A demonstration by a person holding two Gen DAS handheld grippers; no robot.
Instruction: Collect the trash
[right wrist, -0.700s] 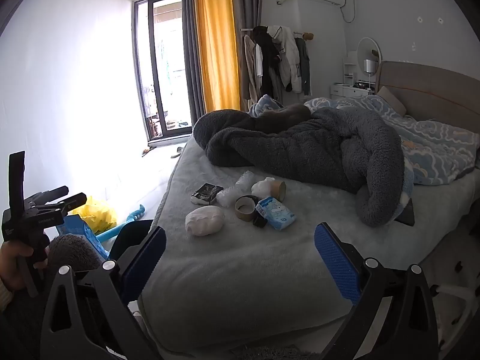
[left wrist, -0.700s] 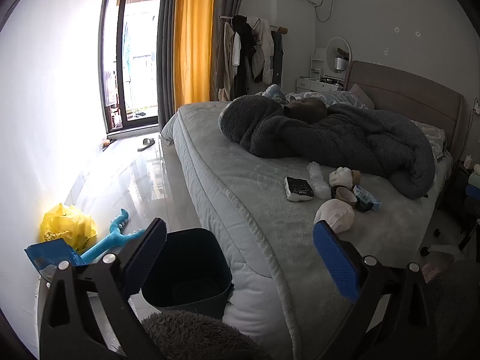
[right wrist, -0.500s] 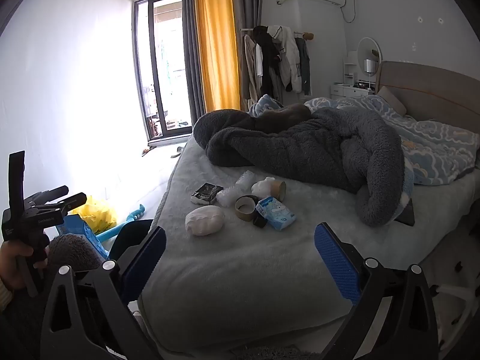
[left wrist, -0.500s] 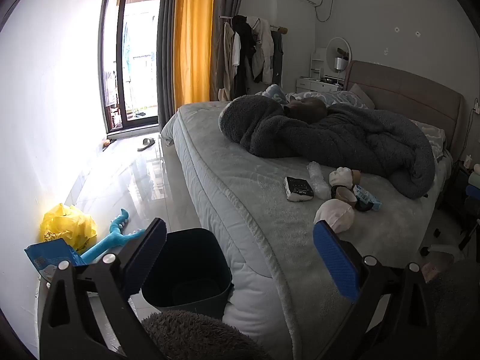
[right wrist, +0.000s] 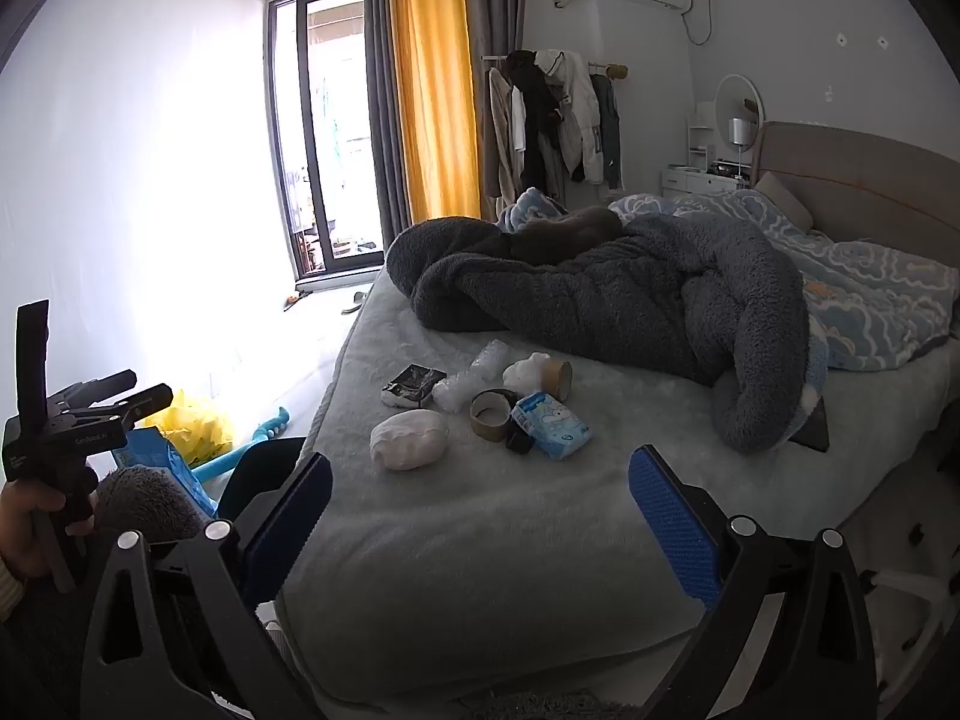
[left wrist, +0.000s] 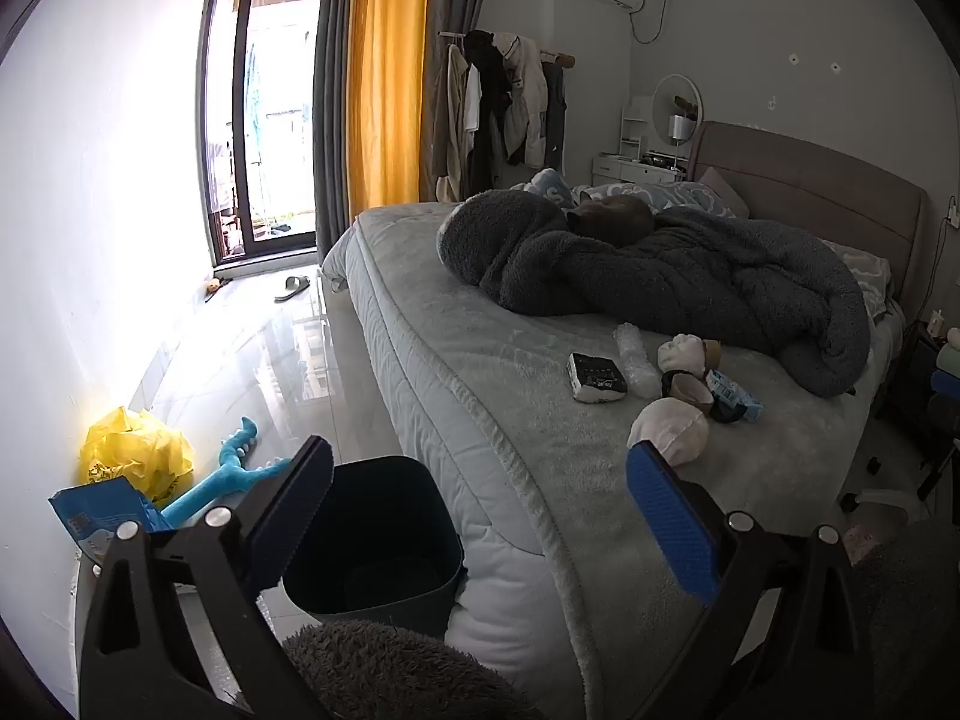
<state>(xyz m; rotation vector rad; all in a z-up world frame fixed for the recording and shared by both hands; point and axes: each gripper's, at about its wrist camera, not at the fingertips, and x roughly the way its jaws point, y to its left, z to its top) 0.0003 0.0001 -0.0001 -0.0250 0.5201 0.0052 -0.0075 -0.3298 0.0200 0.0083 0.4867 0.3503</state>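
Centrally, the room is being filled by a bed spread with a pale grey fleece cover, a dark fluffy blanket being heaped toward its headboard. Beside the bed's near corner, on the glossy tiled floor, a dark bin is standing. Near the bed's foot edge the trash is lying clustered: a white crumpled wad, a tape roll, a blue tissue pack, a black-and-white packet and clear crushed plastic. Both the left gripper and right gripper are being held spread wide, nothing between the blue pads.
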